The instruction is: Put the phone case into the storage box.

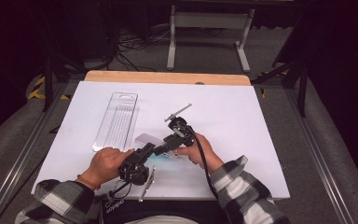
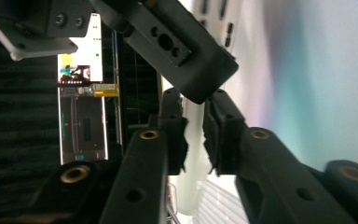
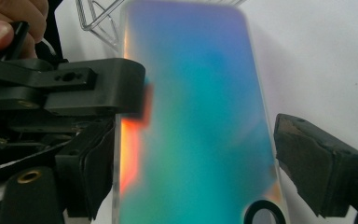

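Near the front middle of the white table (image 1: 242,116), the left gripper (image 2: 195,140) has its jaws clamped on the left edge of a thin iridescent phone case (image 3: 196,116), while the right gripper (image 3: 186,163) straddles the case widely, its right pad apart from the case's edge, a clear plastic package (image 1: 116,120) lying far-left.

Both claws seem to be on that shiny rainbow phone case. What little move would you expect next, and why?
Probably lift the phone case a little off the white sheet. The left gripper has shut its jaws on the case's edge, and the right gripper straddles it across its width.
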Action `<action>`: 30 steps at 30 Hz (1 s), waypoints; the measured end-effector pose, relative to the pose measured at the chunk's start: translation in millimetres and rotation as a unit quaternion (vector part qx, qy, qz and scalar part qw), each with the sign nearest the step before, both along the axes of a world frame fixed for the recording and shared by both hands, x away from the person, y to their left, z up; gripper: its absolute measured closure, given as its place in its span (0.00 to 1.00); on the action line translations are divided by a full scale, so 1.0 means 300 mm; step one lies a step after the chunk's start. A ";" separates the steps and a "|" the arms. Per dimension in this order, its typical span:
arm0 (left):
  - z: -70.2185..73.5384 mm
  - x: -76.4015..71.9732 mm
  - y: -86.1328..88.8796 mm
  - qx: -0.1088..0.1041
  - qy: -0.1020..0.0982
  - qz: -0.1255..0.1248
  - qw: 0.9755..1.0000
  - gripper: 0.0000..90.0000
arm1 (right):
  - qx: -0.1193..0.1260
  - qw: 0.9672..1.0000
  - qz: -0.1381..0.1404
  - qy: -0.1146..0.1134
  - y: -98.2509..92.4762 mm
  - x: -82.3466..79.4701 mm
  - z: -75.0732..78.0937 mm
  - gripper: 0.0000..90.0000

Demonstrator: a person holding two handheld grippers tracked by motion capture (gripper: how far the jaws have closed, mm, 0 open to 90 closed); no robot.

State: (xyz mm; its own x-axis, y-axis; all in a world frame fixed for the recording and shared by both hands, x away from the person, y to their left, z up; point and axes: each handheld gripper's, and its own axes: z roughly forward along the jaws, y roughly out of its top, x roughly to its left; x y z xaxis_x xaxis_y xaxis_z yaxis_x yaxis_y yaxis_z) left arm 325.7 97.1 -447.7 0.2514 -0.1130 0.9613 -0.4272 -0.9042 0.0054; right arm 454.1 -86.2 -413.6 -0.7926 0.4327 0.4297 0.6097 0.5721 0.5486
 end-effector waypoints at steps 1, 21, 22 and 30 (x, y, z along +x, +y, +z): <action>0.001 0.000 -0.003 0.006 -0.008 -0.005 1.000 0.89 | -0.001 1.000 0.001 -0.002 0.001 0.000 -0.001 0.19; -0.005 0.003 0.005 0.007 -0.016 0.007 1.000 0.91 | 0.006 1.000 0.014 0.003 -0.008 -0.003 0.004 0.26; -0.003 0.001 0.007 0.006 -0.014 0.004 1.000 0.91 | 0.017 1.000 0.016 0.003 -0.013 -0.005 0.008 0.27; 0.018 0.000 0.011 -0.011 -0.009 0.014 1.000 0.92 | 0.016 1.000 0.022 -0.011 -0.026 -0.015 0.028 0.24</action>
